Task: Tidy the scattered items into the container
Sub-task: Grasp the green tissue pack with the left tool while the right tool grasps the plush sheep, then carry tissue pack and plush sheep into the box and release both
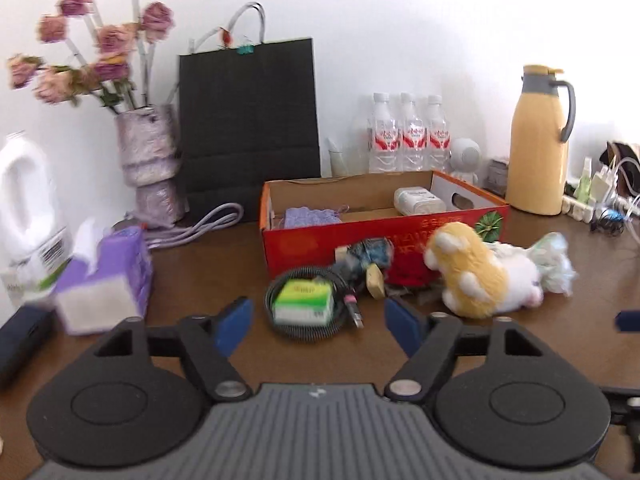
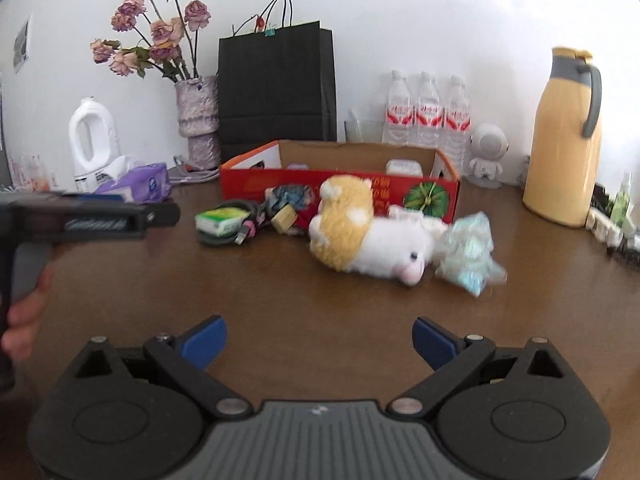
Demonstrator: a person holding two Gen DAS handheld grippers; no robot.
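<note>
An open red cardboard box (image 1: 304, 246) (image 2: 248, 188) stands mid-table with a purple knit cloth (image 1: 312, 216) and a white case (image 1: 418, 200) inside. In front of it lie a green packet (image 1: 304, 300) (image 2: 220, 218) ringed by a coiled black cable (image 1: 276, 320), a blue patterned bundle (image 1: 368, 256), a yellow-and-white plush toy (image 1: 472, 276) (image 2: 360, 236) and crumpled pale blue wrap (image 1: 554, 260) (image 2: 468, 256). My left gripper (image 1: 318, 322) is open just short of the green packet, its pads clear of it. My right gripper (image 2: 319, 340) is open over bare table, nearer than the plush toy.
A purple tissue pack (image 1: 104, 280), a white jug (image 1: 28, 220) and a vase of dried roses (image 1: 148, 160) stand left. A black paper bag (image 1: 248, 128), water bottles (image 1: 404, 136) and a yellow thermos (image 1: 538, 140) line the wall. Plugs and cables (image 1: 600, 200) crowd the right edge.
</note>
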